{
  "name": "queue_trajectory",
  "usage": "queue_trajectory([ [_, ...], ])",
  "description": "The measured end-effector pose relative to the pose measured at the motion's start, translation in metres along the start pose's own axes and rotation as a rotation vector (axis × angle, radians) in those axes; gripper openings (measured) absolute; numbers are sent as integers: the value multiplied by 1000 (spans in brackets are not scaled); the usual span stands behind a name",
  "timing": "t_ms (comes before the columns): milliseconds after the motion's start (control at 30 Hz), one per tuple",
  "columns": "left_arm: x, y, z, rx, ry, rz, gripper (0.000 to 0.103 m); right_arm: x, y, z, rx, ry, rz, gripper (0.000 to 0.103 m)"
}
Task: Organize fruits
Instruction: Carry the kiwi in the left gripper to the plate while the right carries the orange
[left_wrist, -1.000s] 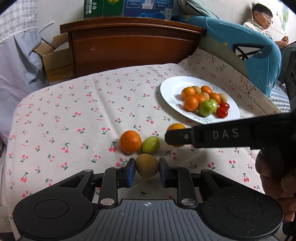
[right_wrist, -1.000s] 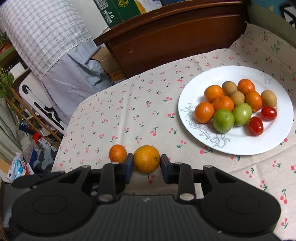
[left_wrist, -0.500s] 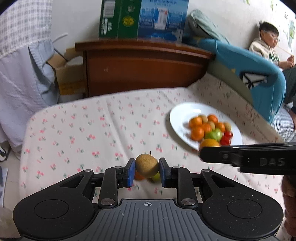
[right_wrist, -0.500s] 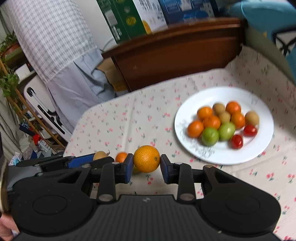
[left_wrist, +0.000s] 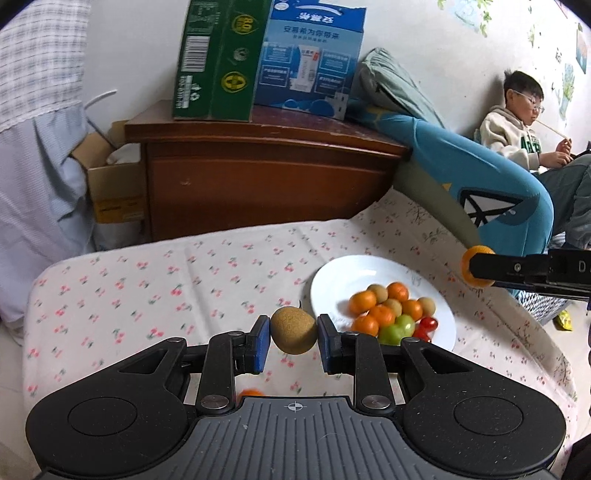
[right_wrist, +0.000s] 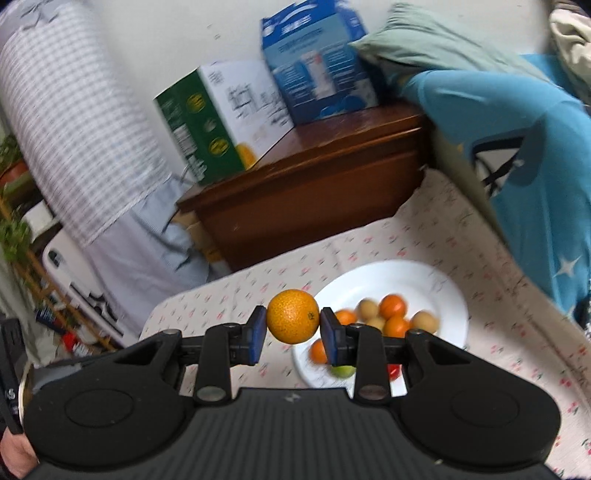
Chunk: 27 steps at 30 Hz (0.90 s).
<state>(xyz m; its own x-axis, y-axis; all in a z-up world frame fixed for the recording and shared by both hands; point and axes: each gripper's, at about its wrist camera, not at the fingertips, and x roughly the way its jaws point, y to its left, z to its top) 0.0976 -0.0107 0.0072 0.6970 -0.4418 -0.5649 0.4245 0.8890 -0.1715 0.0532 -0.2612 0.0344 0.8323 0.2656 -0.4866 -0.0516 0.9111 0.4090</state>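
Left tool: closed on kiwi, aloft just left of plate.
Right tool: closed on orange, aloft over the plate's left rim.

Risks, judged: round fruit may slip from the pads; a drop onto the heaped plate could scatter the pile over the cloth.

Obscured: right view blurred; an orange fruit below the left tool is mostly hidden.

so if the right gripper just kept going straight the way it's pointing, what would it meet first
Probably the white plate and its pile of fruit: the right gripper, shut on an orange, points down toward the plate's near-left part. Depth is unclear, so the tablecloth beside it is possible.
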Motion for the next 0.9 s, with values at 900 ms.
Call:
queue_trajectory([
  [900, 110, -28, 27, 55, 119, -81, 25, 80, -67, 22, 144, 80, -152, 31],
])
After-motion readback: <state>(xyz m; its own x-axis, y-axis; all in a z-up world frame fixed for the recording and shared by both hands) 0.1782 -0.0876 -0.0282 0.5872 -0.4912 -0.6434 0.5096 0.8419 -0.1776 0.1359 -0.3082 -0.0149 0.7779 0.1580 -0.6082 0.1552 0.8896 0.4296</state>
